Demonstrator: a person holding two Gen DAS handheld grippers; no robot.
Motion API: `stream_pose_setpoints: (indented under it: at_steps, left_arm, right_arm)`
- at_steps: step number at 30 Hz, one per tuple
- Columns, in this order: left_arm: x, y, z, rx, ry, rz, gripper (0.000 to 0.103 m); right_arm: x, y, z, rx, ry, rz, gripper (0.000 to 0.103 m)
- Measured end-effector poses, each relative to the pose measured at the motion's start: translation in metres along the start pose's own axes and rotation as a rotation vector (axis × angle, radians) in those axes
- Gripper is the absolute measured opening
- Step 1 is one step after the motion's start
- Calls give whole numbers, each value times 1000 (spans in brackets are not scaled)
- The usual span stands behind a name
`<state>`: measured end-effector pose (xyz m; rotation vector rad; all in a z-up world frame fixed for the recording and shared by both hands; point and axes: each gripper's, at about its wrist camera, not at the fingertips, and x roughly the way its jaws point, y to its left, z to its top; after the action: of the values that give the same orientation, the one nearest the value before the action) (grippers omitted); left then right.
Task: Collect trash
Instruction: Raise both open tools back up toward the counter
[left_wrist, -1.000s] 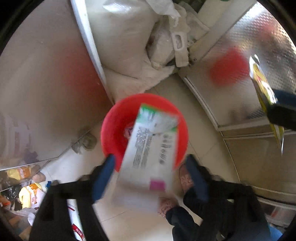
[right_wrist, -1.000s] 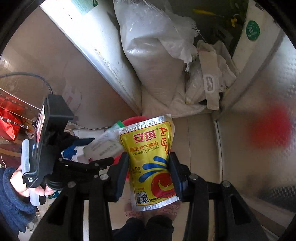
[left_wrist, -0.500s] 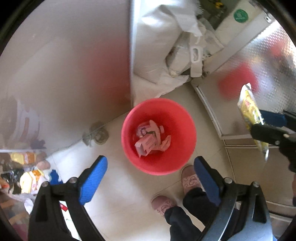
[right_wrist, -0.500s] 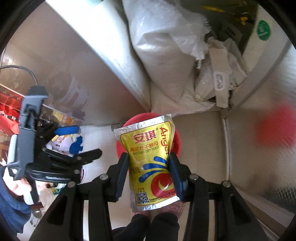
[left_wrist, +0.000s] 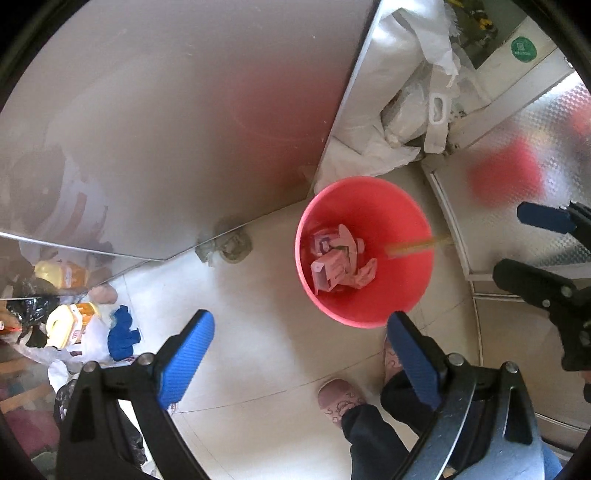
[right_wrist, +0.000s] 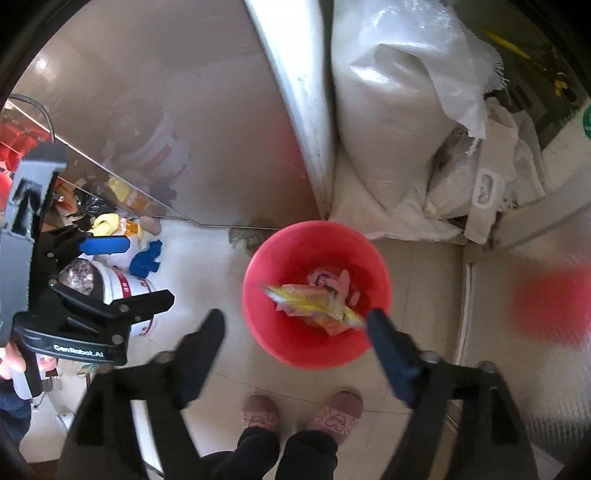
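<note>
The yellow yeast pouch (right_wrist: 314, 304) is blurred and loose over the mouth of the red bucket (right_wrist: 258, 314), clear of both pads; in the left wrist view it shows only as a thin yellow streak (left_wrist: 417, 246) at the bucket's rim. The right gripper (right_wrist: 295, 332) has just been opening, and its jaws now stand wide apart with nothing between them. Crumpled pink wrappers (left_wrist: 338, 260) lie at the bucket's bottom. The left gripper (left_wrist: 299, 347) hangs beside the bucket, jaws spread and empty. The bucket stands on pale floor tiles (left_wrist: 266, 332) against a steel cabinet (left_wrist: 184, 129), with white sacks (right_wrist: 399, 103) behind it and pink slippers (right_wrist: 258, 410) just in front.
</note>
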<state>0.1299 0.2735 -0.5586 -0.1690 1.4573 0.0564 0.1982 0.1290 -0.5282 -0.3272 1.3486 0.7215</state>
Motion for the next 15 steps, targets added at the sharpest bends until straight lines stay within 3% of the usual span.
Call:
stream_pose_setpoints:
  at_steps: [7, 15]
  left_arm:
    - [-54, -16, 0, 12, -35, 1, 93]
    - [-205, -63, 16, 86, -144, -42, 94]
  right_arm:
    - [-38, -5, 1, 42, -17, -4, 89]
    - [-192, -2, 2, 124, -156, -56, 98]
